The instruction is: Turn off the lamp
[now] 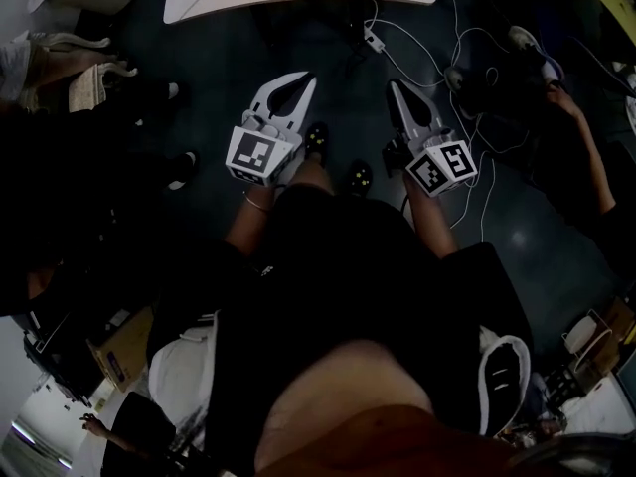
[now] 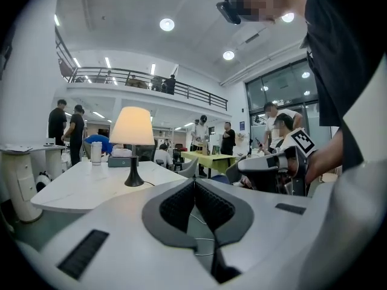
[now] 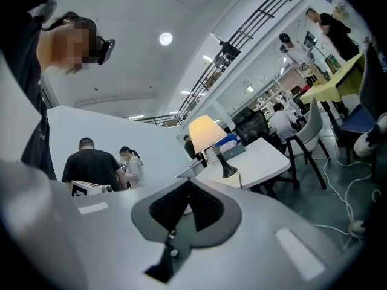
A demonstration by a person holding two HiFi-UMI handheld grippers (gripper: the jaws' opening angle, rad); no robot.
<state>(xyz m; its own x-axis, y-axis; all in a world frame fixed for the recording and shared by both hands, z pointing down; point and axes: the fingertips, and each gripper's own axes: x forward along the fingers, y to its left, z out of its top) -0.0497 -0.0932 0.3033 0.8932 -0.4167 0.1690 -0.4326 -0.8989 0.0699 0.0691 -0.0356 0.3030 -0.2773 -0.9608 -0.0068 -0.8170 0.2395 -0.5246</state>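
Left gripper [image 1: 303, 79] and right gripper [image 1: 395, 87] fingers pressed together, both empty

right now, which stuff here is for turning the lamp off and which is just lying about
For the job: lamp, lit, on white table; left gripper and right gripper, both shut, empty.
Lying about: grey box, white cup, yellow-green table.
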